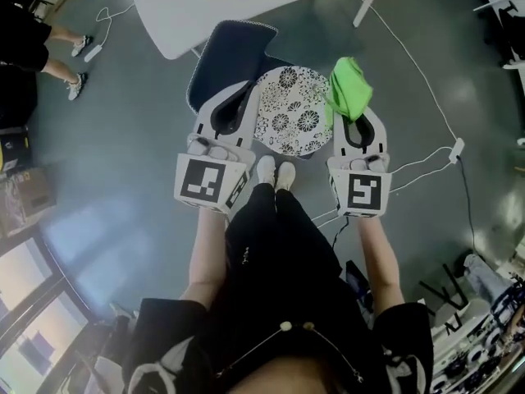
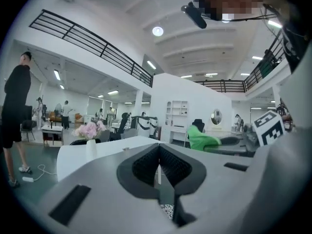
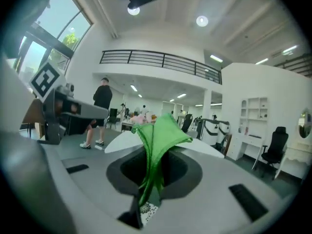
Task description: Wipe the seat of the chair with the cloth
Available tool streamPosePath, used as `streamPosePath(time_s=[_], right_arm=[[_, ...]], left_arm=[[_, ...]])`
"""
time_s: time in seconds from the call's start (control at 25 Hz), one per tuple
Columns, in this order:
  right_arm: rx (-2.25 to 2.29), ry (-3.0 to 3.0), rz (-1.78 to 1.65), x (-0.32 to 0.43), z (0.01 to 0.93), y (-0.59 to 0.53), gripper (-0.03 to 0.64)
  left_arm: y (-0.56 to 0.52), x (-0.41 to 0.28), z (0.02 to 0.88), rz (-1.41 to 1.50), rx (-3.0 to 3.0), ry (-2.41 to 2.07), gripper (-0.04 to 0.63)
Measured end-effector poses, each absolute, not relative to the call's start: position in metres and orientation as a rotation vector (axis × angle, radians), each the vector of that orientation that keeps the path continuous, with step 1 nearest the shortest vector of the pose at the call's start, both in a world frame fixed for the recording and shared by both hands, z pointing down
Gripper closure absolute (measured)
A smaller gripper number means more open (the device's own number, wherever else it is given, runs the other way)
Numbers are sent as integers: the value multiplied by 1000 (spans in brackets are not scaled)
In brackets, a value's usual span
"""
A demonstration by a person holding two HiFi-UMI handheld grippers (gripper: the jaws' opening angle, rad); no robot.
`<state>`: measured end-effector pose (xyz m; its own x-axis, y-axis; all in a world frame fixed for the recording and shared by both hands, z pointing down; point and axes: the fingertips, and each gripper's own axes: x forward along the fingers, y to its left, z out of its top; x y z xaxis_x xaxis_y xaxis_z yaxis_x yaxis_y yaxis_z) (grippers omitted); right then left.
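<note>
Head view showed the chair from above, its flower-patterned seat lying between the two grippers; the gripper views caught only a sliver of that pattern below their jaws. In the right gripper view, the right gripper was clamped on the green cloth, which bunched up by the seat's right edge. The left gripper had its jaws together with nothing in them, at the seat's left edge. Both pointed away from the person.
</note>
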<state>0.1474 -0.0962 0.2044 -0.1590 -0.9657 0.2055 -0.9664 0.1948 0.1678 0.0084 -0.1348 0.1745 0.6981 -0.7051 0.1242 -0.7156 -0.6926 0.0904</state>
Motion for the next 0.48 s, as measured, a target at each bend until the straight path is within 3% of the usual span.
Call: streamPosePath(time_s=[0.48], right_arm=[[1994, -2429, -235, 154, 27, -66, 567]], left_arm=[[-122, 30, 56, -13, 3013, -1169, 591]])
